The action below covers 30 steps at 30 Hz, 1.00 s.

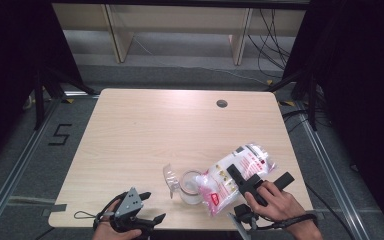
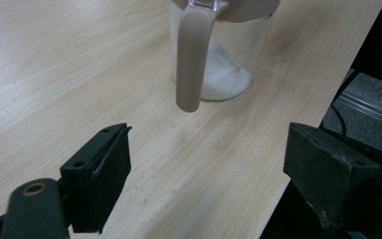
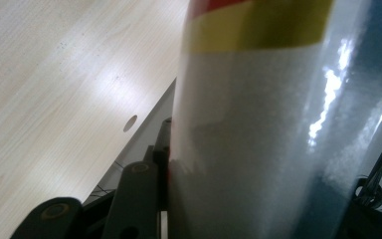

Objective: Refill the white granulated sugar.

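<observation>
A clear jug [image 1: 191, 189] with a beige handle [image 2: 191, 59] stands near the table's front edge, with a little white powder [image 2: 226, 82] at its bottom. A plastic bag [image 1: 230, 177] of white grains, printed pink and red, lies tilted with its lower end over the jug's mouth. My right gripper [image 1: 260, 176] is shut on the bag's upper part; up close the bag [image 3: 258, 129] shows a yellow band, and one finger [image 3: 139, 194] presses its side. My left gripper [image 1: 153, 206] sits left of the jug, open, nothing between its fingers [image 2: 99, 169], facing the handle.
A round cable hole [image 1: 222, 103] sits at the table's far right. The table's front edge [image 2: 298, 104] runs close beside the jug. Wooden shelving [image 1: 180, 25] and cables lie on the floor beyond the table, with dark curtains at both sides.
</observation>
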Available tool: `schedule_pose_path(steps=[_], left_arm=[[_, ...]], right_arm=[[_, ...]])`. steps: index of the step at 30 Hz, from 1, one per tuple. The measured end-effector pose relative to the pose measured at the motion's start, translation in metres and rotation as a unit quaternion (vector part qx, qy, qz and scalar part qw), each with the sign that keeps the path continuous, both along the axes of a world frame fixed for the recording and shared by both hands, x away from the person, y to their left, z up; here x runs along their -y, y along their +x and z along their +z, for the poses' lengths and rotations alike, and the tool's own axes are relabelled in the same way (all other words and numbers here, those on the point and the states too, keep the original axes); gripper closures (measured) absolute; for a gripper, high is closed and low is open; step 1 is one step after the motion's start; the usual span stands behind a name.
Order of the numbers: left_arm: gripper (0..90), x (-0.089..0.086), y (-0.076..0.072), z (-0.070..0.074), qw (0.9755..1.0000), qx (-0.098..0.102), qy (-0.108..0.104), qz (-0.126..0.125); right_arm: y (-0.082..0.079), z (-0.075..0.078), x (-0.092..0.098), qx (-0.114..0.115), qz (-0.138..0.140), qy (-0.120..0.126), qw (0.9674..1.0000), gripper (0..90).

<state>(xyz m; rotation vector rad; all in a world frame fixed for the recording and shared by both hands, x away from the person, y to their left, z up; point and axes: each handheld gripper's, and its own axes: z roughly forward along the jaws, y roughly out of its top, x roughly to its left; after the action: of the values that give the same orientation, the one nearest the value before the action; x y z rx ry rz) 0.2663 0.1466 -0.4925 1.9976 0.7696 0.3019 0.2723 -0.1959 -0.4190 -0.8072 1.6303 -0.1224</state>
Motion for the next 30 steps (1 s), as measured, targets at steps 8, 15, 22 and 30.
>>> schedule_pose_path(steps=[8, 15, 22, 30], left_arm=[[18.1, 0.0007, -0.0003, -0.0003, 1.0, -0.002, -0.003, 0.002], [18.1, 0.0005, -0.0002, -0.0002, 1.0, 0.0, -0.003, 0.001], [18.2, 0.0007, -0.0003, -0.0003, 1.0, -0.001, -0.003, 0.001], [18.1, 0.0006, -0.0002, -0.0002, 1.0, -0.001, -0.003, 0.001]], right_arm=[[-0.0005, 0.001, 0.0004, 0.004, -0.001, -0.001, 1.0, 64.1], [0.0001, 0.0002, 0.0004, -0.001, -0.001, -0.001, 1.0, 64.2], [-0.0003, 0.0019, 0.0006, 0.006, 0.001, -0.008, 1.0, 64.3], [0.0, 0.0009, 0.0008, 0.002, 0.001, -0.001, 1.0, 64.5]])
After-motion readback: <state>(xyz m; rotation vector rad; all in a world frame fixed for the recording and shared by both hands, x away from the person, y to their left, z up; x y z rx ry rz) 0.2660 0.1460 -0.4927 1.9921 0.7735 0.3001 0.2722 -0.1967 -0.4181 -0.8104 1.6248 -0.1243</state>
